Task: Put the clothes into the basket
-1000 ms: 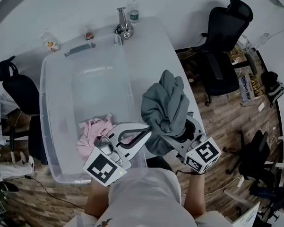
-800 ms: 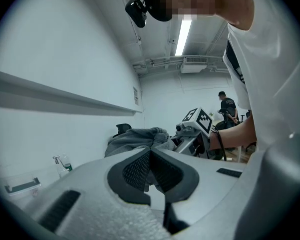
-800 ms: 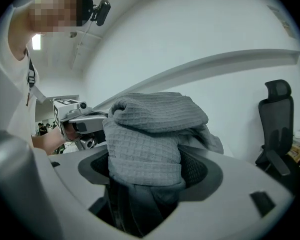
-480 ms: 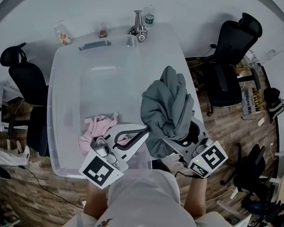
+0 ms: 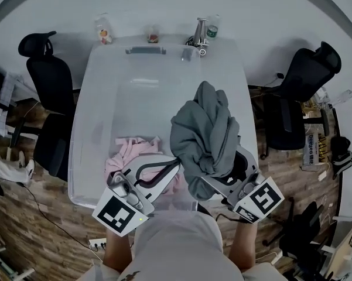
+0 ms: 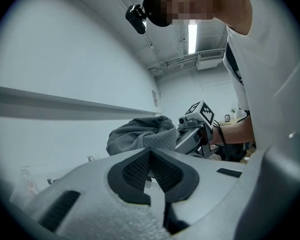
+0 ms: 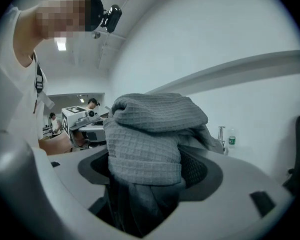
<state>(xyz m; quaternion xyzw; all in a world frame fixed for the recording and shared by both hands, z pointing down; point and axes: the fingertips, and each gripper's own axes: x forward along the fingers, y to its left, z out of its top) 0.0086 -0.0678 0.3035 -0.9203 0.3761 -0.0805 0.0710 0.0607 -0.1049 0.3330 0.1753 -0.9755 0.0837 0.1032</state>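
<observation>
A clear plastic basket (image 5: 80, 139) stands on the white table (image 5: 239, 92), and a pink garment (image 5: 126, 154) lies in its near part. My right gripper (image 5: 221, 173) is shut on a bunched grey waffle-knit garment (image 5: 204, 132), held high over the basket's near right edge. In the right gripper view the grey garment (image 7: 149, 143) fills the jaws of the right gripper (image 7: 145, 176) and hides its pads. My left gripper (image 5: 174, 165) hovers over the near rim beside the pink garment. Its pads (image 6: 140, 170) meet with nothing between them, and the grey garment (image 6: 138, 134) hangs just beyond.
Black office chairs stand at the left (image 5: 49, 70) and right (image 5: 306, 90) of the table. Small bottles (image 5: 103, 29) (image 5: 212, 27) and a metal fixture (image 5: 199, 35) line the far table edge by the wall. Wooden floor lies on both sides.
The head view has swung, so the basket and table sit farther right in the frame. Both grippers hold nearly the same pose, and the grey garment stays in the right one.
</observation>
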